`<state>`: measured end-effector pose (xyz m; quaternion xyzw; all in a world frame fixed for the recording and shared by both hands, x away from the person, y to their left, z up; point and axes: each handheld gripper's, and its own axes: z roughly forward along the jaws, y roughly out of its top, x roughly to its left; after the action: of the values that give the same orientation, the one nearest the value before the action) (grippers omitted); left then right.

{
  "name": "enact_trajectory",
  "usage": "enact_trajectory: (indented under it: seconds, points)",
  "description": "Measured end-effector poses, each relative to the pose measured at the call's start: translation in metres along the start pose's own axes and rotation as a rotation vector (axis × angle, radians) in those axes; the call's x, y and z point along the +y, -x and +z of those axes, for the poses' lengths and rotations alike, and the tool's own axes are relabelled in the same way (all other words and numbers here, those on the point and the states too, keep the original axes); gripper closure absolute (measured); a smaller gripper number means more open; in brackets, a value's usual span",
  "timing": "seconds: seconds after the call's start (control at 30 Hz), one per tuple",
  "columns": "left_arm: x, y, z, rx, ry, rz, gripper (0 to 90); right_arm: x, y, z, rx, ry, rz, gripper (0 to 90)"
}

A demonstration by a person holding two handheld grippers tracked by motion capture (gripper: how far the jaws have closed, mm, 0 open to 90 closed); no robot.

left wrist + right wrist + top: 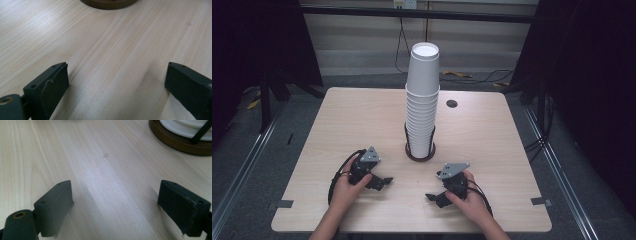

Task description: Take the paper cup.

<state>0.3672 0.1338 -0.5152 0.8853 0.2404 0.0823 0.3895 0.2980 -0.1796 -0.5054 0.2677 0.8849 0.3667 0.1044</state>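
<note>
I rest my left gripper [384, 181] and right gripper [432, 196] on the pale wooden table [342, 130], jaws apart, empty. The tall stack of white paper cups [422, 100] stands between and beyond them; next, I judge, reach for its top.

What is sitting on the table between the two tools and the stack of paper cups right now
Nothing visible. Bare table lies between the left tool, the right tool and the stack of paper cups in its holder. Both tools are open and empty, with plain wood ahead of their jaws in each gripper view.
</note>
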Motion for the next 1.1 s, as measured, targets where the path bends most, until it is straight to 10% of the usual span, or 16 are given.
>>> enact_trajectory:
  seconds: [0.67, 1.1]
  points:
    - [-0.006, 0.005, -0.015, 0.029, -0.058, -0.036, 6.8, 0.001, 0.0, 0.001, 0.0, 0.001, 0.007, 12.1]
    - [0.029, 0.0, -0.048, -0.014, -0.007, -0.061, 10.6, 0.0, 0.008, -0.009, 0.002, 0.005, 0.055, 16.7]
